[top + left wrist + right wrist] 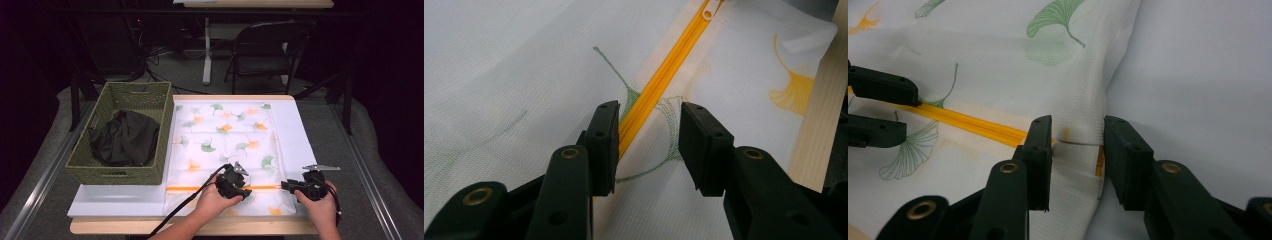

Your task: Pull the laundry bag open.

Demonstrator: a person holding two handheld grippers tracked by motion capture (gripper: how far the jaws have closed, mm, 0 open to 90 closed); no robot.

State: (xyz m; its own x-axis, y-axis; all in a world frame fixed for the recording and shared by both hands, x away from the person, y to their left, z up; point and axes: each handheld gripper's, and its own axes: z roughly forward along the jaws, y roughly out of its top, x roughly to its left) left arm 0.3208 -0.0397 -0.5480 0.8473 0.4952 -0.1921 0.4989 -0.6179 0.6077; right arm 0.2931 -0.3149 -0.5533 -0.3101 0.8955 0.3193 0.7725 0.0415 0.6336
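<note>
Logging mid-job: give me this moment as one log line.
left gripper open astride yellow zipper | right gripper open at mesh laundry bag zipper end | basket holds dark garment

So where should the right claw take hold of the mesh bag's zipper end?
At the white fabric tab covering the end of the orange zipper, by the mesh bag's right edge. Probably best from that edge, low along the table, since the bag lies flat. The right claw already straddles the tab, open. The left claw, also open, straddles the zipper farther along.
</note>
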